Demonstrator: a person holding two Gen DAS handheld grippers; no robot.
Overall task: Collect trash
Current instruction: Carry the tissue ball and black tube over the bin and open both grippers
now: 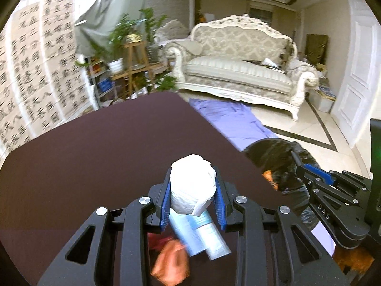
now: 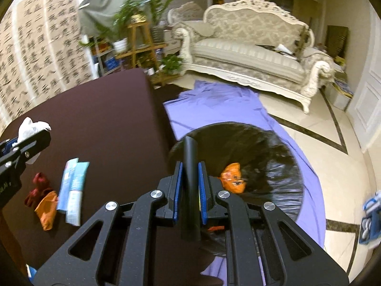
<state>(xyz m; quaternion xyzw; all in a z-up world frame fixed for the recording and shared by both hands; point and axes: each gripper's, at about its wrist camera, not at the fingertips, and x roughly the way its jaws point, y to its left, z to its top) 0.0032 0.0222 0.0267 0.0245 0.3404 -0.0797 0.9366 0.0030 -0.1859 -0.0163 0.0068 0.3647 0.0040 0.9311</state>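
Note:
My left gripper [image 1: 193, 190] is shut on a crumpled white tissue wad [image 1: 193, 186] and holds it above the dark brown table [image 1: 107, 143]. Below it on the table lie two light blue wrappers [image 1: 200, 236], an orange wrapper [image 1: 171, 262] and a dark red wrapper [image 1: 158, 240]. My right gripper [image 2: 190, 178] is shut on the rim of a black trash bag [image 2: 262, 155] and holds it open beside the table's right edge. An orange wrapper [image 2: 232, 178] lies inside the bag. The tissue [image 2: 31, 126] and the left gripper show at the left of the right wrist view.
A purple cloth [image 2: 226, 102] covers the floor under the bag. A cream sofa [image 1: 240, 69] stands behind, with a wooden plant stand [image 1: 135, 64] and calligraphy sheets [image 1: 35, 71] to the left. A blue and white object [image 2: 370, 217] lies on the floor at right.

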